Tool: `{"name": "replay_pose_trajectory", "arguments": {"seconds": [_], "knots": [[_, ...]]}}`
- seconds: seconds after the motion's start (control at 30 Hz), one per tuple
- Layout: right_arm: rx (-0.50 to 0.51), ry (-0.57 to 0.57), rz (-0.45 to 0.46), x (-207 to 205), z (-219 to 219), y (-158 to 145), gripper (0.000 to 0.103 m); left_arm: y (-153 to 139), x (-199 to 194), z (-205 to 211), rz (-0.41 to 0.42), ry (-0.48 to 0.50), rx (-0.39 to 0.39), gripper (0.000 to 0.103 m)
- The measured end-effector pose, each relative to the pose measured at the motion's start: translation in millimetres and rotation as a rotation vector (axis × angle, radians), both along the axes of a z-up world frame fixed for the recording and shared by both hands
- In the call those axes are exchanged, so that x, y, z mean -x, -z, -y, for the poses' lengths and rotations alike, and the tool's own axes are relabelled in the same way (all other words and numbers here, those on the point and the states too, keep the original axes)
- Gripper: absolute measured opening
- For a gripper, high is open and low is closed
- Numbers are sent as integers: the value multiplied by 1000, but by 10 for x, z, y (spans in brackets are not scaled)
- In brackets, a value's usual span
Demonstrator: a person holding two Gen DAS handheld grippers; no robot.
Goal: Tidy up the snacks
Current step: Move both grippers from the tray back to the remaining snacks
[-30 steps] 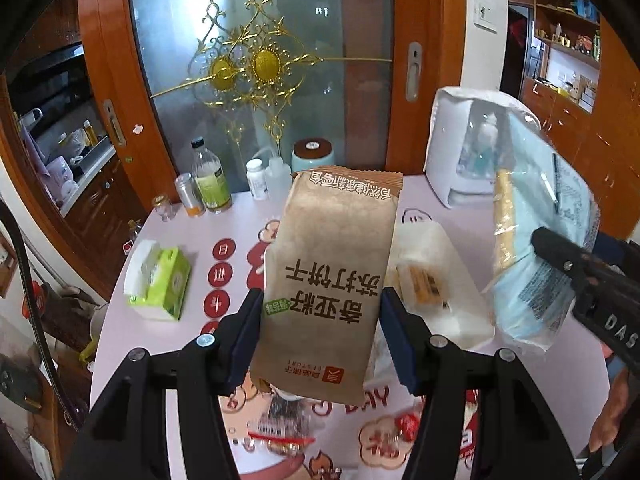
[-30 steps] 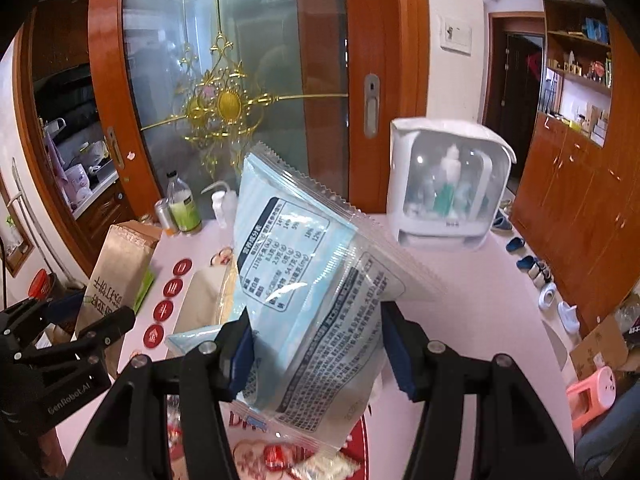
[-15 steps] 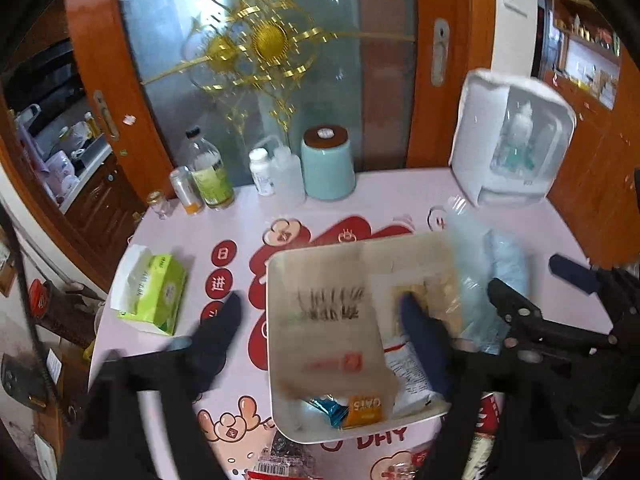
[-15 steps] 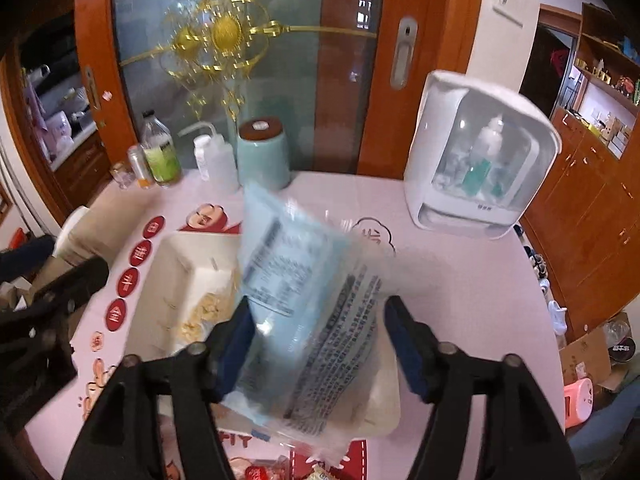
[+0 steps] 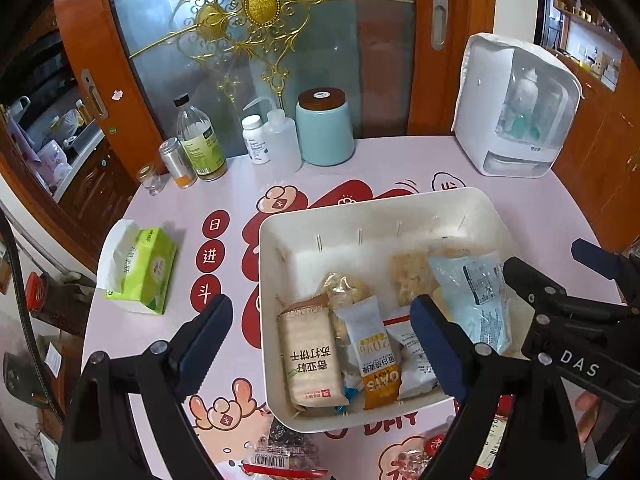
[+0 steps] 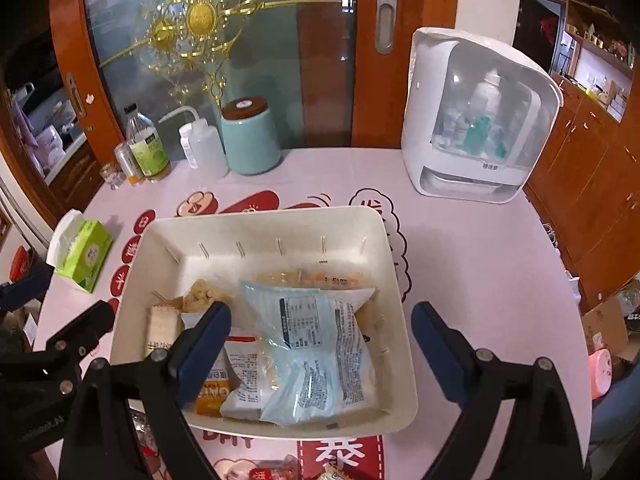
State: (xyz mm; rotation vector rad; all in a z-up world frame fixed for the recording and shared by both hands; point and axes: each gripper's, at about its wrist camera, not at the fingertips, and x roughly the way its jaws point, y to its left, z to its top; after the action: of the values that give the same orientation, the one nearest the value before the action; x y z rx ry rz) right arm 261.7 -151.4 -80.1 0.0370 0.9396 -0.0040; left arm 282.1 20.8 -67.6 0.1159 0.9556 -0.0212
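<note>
Left wrist view: my left gripper (image 5: 322, 344), jaws just opened wide and empty, hangs over the white bin (image 5: 276, 236); the brown cracker pack (image 5: 310, 356) lies inside, long axis toward me.

Right wrist view: my right gripper (image 6: 322, 340), likewise just opened, hangs above the blue packet (image 6: 316, 352). Loose snacks (image 6: 276, 470) wait below, on the bench (image 6: 480, 248).

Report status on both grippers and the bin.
Both hand-held grippers open, jaws just opened, empty. Brown cracker pack and blue packet in white bin. Nothing obstructing.

Red snack pkts (image 5: 280, 460) cut off at btm edge.
</note>
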Motion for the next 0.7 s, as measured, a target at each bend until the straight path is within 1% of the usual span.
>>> {"name": "replay_pose_trajectory", "arguments": {"seconds": [0.23,0.4,0.53,0.7], "knots": [[17,-15,34,189,-73,-119,92,-97,189,24,21,22,1,90],[-14,-33,36,427,-48,-184,92,-192,441,-18,43,47,20,90],[-27,-41,10,656,1,-229,92,-270,686,-114,62,67,21,90],[-6,-74,38,1028,24,-336,92,-352,979,-325,80,90,6,90]]}}
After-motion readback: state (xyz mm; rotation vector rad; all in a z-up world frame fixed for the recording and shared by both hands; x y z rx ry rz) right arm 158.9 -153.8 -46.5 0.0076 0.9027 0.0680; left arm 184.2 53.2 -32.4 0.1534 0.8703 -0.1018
